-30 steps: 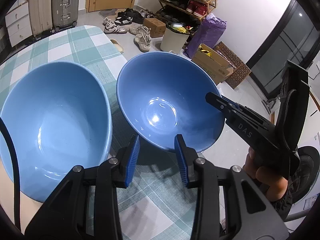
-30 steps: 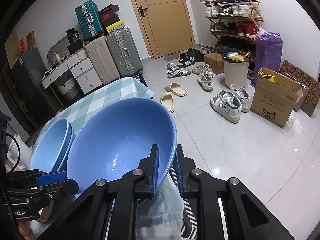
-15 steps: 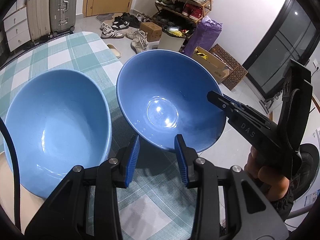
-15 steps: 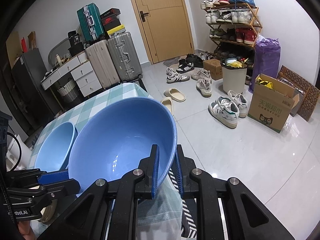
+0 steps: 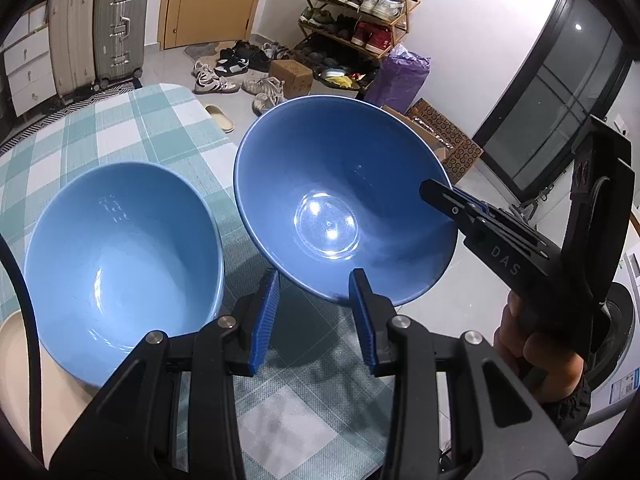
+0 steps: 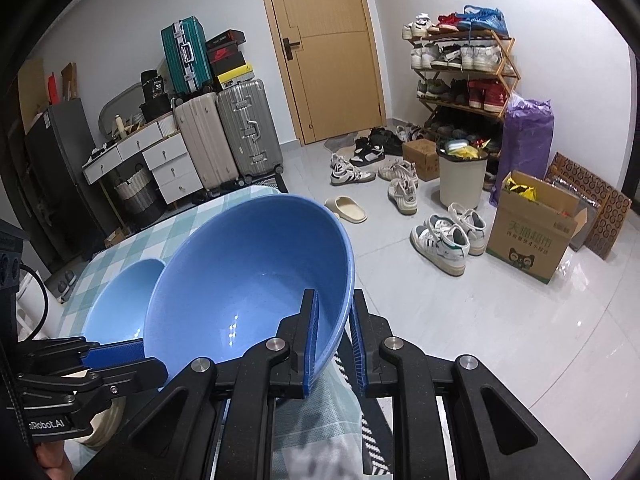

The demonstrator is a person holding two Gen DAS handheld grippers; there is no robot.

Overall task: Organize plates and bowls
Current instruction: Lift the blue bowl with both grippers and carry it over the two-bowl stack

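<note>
My right gripper [image 6: 334,340] is shut on the rim of a dark blue bowl [image 6: 248,280] and holds it tilted above the table's right edge; the bowl [image 5: 344,200] and that gripper [image 5: 444,200] also show in the left wrist view. A light blue bowl [image 5: 120,268] sits on the checked tablecloth [image 5: 132,136] to its left, also in the right wrist view [image 6: 120,308]. My left gripper [image 5: 312,312] is open and empty, just in front of the two bowls; it shows at the lower left of the right wrist view [image 6: 116,356].
A cream plate [image 5: 16,364] lies under the light bowl's near left side. The table edge drops to a tiled floor with shoes [image 6: 440,240], a cardboard box [image 6: 532,232], a bin [image 6: 460,172] and suitcases [image 6: 244,132].
The dark blue bowl has risen in my right gripper and sits higher above the table, apart from the light bowl. My left gripper stays open in place.
</note>
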